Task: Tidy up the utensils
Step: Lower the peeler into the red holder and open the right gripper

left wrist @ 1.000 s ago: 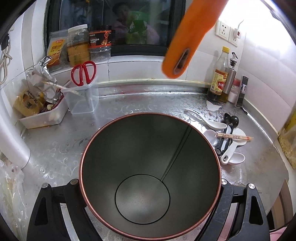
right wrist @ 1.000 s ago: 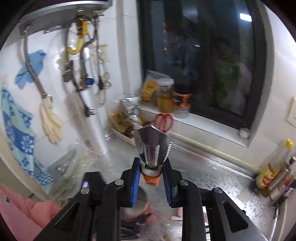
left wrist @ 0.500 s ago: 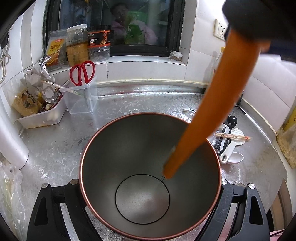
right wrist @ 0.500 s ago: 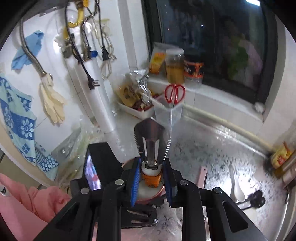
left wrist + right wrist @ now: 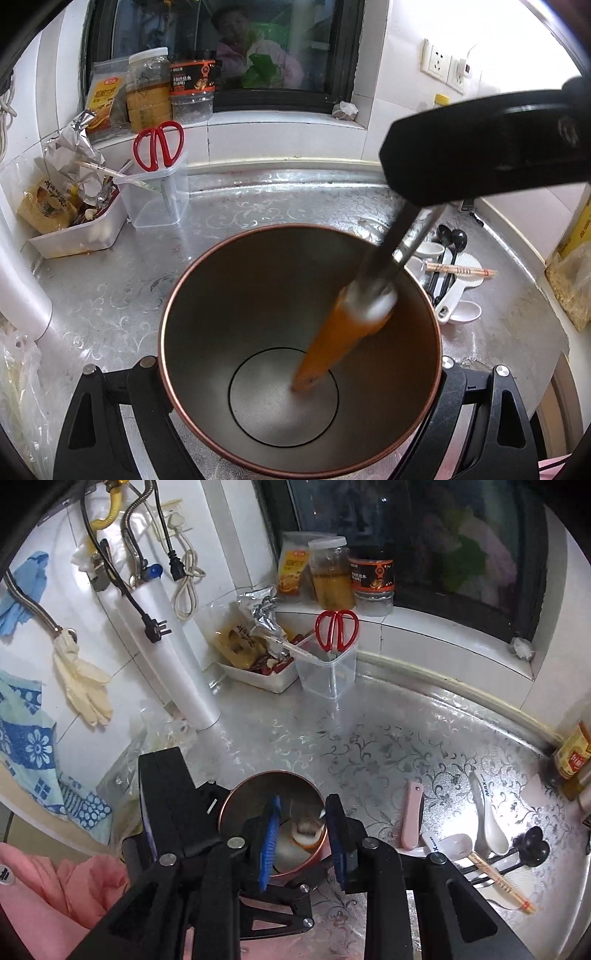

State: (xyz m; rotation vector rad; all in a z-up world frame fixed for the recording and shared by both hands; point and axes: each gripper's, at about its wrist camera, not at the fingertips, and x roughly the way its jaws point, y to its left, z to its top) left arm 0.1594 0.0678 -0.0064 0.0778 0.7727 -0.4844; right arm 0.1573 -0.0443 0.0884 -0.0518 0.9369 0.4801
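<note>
At the bottom of the left wrist view, the left gripper (image 5: 301, 373) is clamped around a copper-rimmed cup (image 5: 207, 314). An orange-handled utensil (image 5: 340, 339) stands tilted inside it, handle down. In the right wrist view, the right gripper (image 5: 301, 845) hangs above the cup with fingers apart, gripping nothing.

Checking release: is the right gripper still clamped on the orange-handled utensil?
No: right gripper jaws stand apart, orange-handled utensil sits loose in the copper-rimmed metal cup.
</note>
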